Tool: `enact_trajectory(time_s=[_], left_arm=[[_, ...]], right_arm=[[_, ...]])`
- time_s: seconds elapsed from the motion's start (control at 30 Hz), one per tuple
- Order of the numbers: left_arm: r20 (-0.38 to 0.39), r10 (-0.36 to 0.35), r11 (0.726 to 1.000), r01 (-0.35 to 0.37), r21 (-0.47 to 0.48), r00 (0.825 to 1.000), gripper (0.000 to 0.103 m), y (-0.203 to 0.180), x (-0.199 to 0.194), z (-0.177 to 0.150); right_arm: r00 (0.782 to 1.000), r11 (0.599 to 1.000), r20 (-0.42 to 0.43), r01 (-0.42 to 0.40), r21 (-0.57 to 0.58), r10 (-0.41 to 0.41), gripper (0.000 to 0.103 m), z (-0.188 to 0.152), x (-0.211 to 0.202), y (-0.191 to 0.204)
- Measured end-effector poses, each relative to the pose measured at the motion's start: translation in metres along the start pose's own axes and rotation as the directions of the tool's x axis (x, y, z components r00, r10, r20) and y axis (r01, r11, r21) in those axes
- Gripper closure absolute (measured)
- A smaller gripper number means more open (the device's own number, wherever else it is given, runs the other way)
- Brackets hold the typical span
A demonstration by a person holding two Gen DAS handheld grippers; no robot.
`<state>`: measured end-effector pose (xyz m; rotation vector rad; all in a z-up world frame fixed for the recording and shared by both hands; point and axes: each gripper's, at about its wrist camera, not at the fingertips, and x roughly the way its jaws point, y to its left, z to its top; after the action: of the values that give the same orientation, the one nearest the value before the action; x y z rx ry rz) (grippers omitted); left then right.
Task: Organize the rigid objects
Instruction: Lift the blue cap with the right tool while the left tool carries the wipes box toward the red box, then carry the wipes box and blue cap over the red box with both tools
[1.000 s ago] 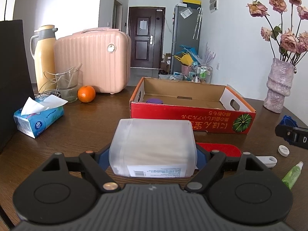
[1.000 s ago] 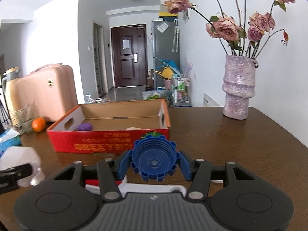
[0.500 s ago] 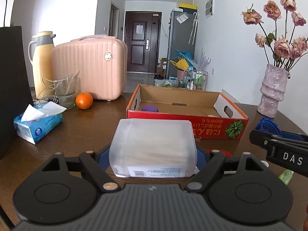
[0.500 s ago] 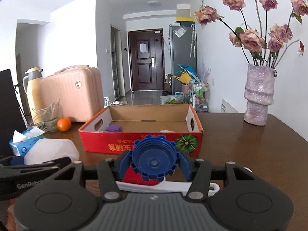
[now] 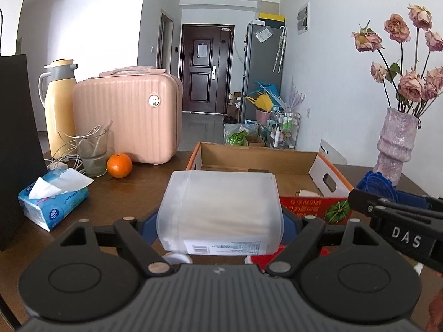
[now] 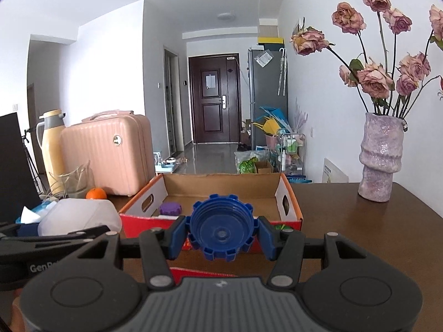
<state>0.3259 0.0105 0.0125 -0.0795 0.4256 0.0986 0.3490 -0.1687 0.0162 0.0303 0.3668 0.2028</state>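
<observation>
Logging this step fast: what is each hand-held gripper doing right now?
Left hand-held gripper: closed on the frosted plastic box.
Right hand-held gripper: closed on the blue cap.

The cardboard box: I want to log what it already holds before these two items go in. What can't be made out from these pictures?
- Cardboard box, left wrist view: the frosted plastic container in the left gripper hides its near left floor.
- Right wrist view: the blue cap in the right gripper covers the floor's middle; only a purple lid shows.
- Pale scrap: too small to identify.
</observation>
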Motion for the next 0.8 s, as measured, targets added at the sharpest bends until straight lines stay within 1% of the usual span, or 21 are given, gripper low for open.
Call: enact_trajectory(time_s=[0.13, 0.33, 0.8], left_arm=[[0.006, -0.001, 1.0, 0.001, -0.006, 1.0, 0.02, -0.006, 0.011, 0.007], [-0.001, 0.017, 1.0, -0.017, -0.015, 1.0, 0.02, -0.012, 0.035, 0.014], [-0.015, 0.037, 0.998, -0.037, -0.055, 0.999, 0.02, -0.017, 0.088, 0.038]], right_arm=[[1.0, 1.0, 0.013, -0.01, 0.009, 0.01, 0.05, 0.005, 0.012, -0.005], [1.0, 1.0, 0.028, -0.012, 0.011, 0.012, 0.05, 0.015, 0.035, -0.01], [1.0, 0.998, 0.012, 0.009, 0.061, -0.01, 0.05, 0.033, 0.087, -0.027]])
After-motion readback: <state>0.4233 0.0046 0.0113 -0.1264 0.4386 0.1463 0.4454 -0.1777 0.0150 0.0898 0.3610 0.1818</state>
